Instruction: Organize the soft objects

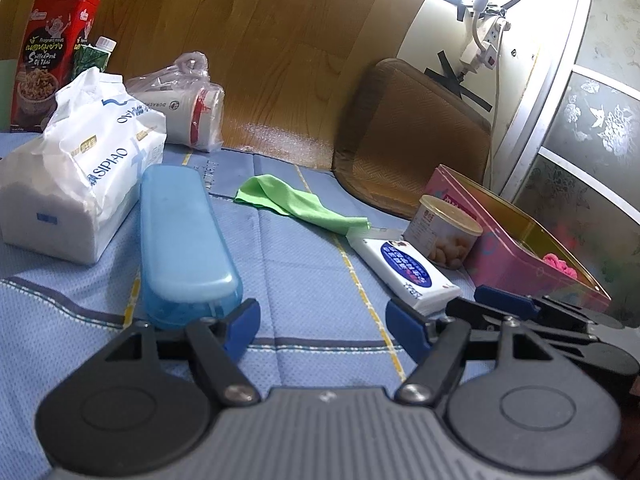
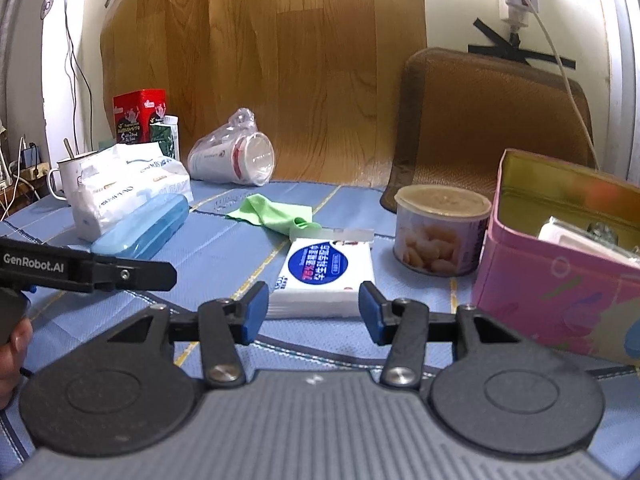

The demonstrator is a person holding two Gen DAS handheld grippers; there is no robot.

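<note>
R gripper (image 2: 313, 312) jaws apart, nothing gripped; small tissue pack (image 2: 326, 276) lies on blue cloth (image 2: 224, 248) just ahead, btwn pads, near end at the gap. L gripper (image 1: 322, 322) released too, over bare cloth; pack off its right pad.

Count on the blue cloth (image 2: 224, 252):

- Tissue packs: two, a large white bag (image 1: 76, 184) and a small flat pack (image 2: 326, 276).
- Green cloths: one (image 2: 272, 212).
- Blue plastic cases: one (image 1: 180, 236).
- Cans: one (image 2: 440, 232).
- Pink tins: one, open (image 2: 560, 280).
- Cup stacks in plastic wrap: one, on its side (image 2: 236, 158).
- Red boxes: one (image 1: 44, 60).
- Green cartons: one (image 1: 94, 58).
- Enamel mugs: one (image 2: 68, 174).
</note>
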